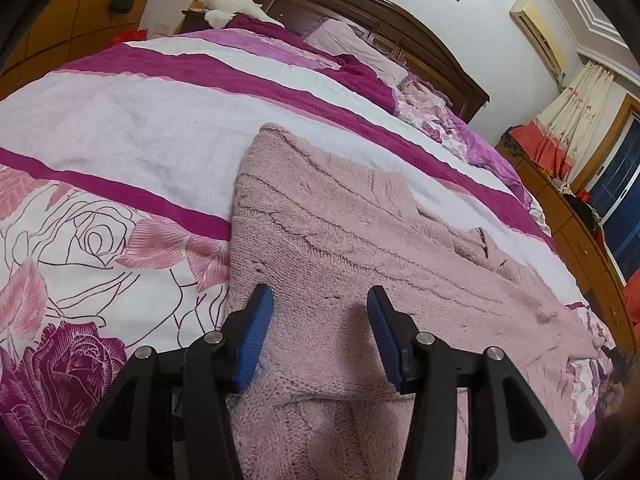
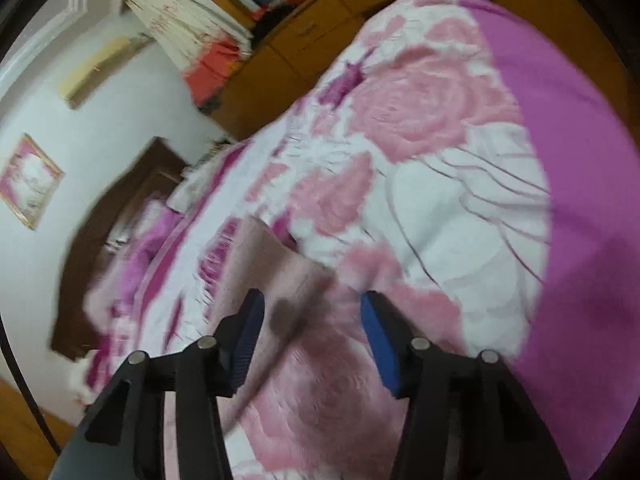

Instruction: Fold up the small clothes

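Left wrist view: fingers (image 1: pixel 256 332) apart, gripping nothing, over pink knitted sweater (image 1: pixel 360 240).
Lying flat on bed (image 1: pixel 120 120), partly folded, more folds seemingly left; right gripper (image 2: pixel 312 320) spread and empty at sweater's far edge, blurred.

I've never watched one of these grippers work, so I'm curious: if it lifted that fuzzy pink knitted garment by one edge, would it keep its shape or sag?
The pink knitted garment would probably sag: it lies limp on the floral bedspread, creased and following the bed's curve. Its thick pile suggests some weight, and its fuzzy surface seems unlikely to slip.
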Demonstrator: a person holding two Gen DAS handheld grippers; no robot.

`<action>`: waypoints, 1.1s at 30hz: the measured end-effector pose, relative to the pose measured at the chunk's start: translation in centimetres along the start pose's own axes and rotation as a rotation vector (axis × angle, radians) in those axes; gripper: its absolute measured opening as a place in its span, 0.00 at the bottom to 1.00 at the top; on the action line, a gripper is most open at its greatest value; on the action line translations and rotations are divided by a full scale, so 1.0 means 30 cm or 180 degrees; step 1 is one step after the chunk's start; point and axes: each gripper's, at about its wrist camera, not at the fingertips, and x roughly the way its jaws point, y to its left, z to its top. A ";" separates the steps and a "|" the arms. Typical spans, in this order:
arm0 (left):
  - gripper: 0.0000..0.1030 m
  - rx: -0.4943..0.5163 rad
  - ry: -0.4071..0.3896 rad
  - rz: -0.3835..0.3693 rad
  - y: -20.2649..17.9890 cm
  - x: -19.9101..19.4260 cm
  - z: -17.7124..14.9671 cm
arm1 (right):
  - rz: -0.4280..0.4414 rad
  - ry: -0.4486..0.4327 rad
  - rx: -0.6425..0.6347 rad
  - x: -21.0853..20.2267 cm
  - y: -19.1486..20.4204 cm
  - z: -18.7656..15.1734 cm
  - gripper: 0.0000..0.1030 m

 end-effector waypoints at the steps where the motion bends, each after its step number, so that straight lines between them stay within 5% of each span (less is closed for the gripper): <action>1: 0.25 -0.0012 -0.0003 -0.0011 0.003 -0.002 0.000 | 0.0078 0.0033 0.0029 0.018 -0.003 0.007 0.33; 3: 0.25 -0.0043 -0.0012 -0.0041 0.010 -0.003 0.001 | 0.0144 0.0171 0.0077 0.075 0.005 0.025 0.08; 8: 0.25 -0.0058 -0.0018 -0.0054 0.009 -0.003 0.001 | 0.0187 -0.0026 -0.0709 0.078 0.173 0.045 0.07; 14: 0.25 -0.0128 -0.0032 -0.0142 0.024 -0.009 0.002 | 0.0352 -0.0036 -0.1853 -0.010 0.544 -0.056 0.07; 21: 0.25 -0.0167 -0.0027 -0.0185 0.030 -0.009 0.000 | 0.0776 0.0155 -0.2937 -0.195 0.953 -0.491 0.07; 25: 0.25 -0.0122 -0.0016 -0.0132 0.023 -0.010 0.000 | 0.0914 0.0542 -0.3082 -0.201 1.021 -0.780 0.07; 30: 0.26 -0.0298 -0.0030 -0.0411 0.060 -0.022 0.001 | 0.0511 0.1120 -0.2991 -0.063 0.970 -1.084 0.07; 33: 0.25 -0.0663 -0.0050 -0.0846 0.132 -0.039 -0.002 | 0.0202 0.1365 -0.2573 0.006 0.869 -1.125 0.16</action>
